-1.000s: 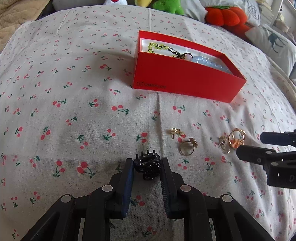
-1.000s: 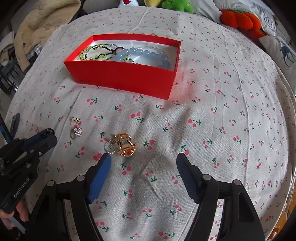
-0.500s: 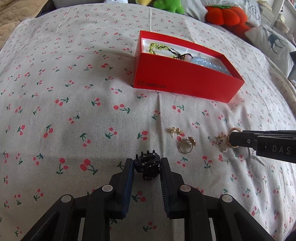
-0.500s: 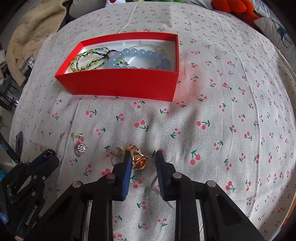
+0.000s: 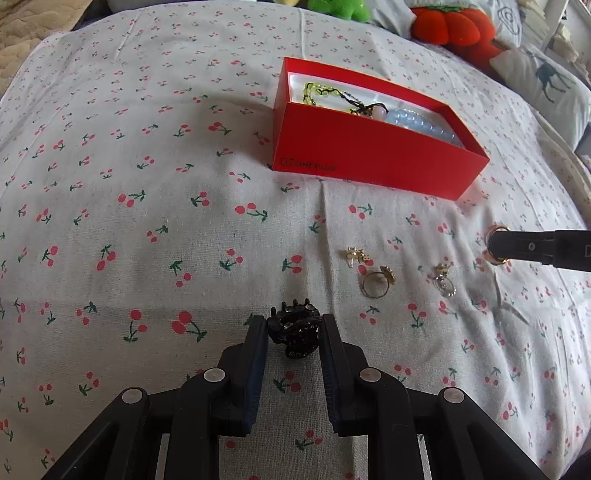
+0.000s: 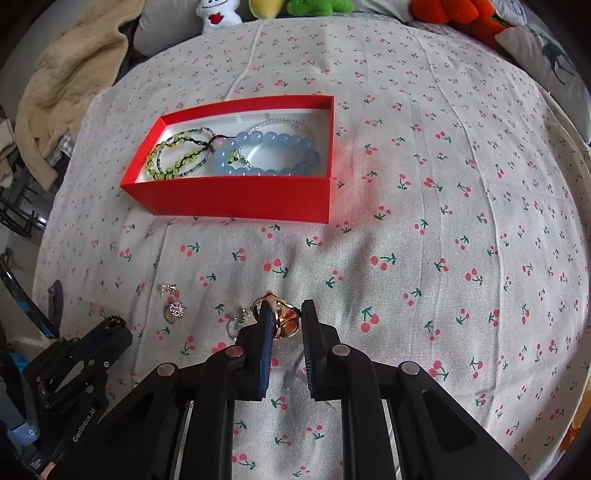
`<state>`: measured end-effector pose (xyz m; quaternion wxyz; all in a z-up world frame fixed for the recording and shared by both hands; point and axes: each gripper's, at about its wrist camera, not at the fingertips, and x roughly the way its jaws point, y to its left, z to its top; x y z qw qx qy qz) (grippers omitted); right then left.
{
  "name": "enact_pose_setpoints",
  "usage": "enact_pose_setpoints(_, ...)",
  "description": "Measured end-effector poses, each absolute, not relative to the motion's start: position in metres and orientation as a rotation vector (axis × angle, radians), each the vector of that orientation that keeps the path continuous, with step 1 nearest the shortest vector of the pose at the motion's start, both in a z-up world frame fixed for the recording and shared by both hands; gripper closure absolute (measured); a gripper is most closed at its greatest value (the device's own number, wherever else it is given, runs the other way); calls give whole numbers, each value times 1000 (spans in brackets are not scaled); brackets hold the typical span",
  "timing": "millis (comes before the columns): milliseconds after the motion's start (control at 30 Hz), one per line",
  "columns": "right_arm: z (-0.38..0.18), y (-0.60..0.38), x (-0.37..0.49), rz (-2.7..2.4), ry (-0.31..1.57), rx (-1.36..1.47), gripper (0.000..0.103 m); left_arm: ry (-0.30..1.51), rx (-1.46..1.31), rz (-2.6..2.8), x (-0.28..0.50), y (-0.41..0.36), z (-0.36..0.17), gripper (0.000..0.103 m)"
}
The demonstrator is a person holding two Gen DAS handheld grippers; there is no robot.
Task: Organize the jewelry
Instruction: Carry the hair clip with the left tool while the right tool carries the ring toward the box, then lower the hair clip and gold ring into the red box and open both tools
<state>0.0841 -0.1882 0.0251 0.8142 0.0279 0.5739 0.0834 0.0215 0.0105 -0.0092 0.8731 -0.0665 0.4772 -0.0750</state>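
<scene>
A red box (image 5: 373,155) (image 6: 236,199) holds green and blue bead bracelets (image 6: 266,155). My left gripper (image 5: 293,328) is shut on a black hair claw (image 5: 295,332), held just above the cherry-print cloth. My right gripper (image 6: 284,317) is shut on a gold ring (image 6: 282,321), lifted off the cloth; it shows at the right of the left wrist view (image 5: 495,247). A gold ring with a flower (image 5: 376,282), a small gold stud (image 5: 354,254) and a silver earring (image 5: 445,282) lie on the cloth between the grippers.
Plush toys (image 6: 299,5) and pillows (image 5: 546,85) line the far edge of the bed. A beige blanket (image 6: 70,81) lies at the far left. The cherry-print cloth (image 6: 443,221) covers the whole surface.
My right gripper closed on the gold ring and lifted it off the cloth, away from the silver earring. My left gripper stayed shut on the hair claw.
</scene>
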Motion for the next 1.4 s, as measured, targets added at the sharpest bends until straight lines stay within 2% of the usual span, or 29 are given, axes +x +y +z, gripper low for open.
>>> enact_pose_setpoints(733, 90, -189, 108, 190, 1101, 270, 87, 879, -114, -245, 62, -10, 58, 80)
enact_pose_setpoints(1033, 79, -191, 132, 167, 1111, 354, 87, 859, -120, -255, 104, -21, 53, 80)
enact_pose_setpoints(1400, 61, -197, 154, 112, 1128, 319, 87, 882, -106, -240, 144, -27, 30, 80)
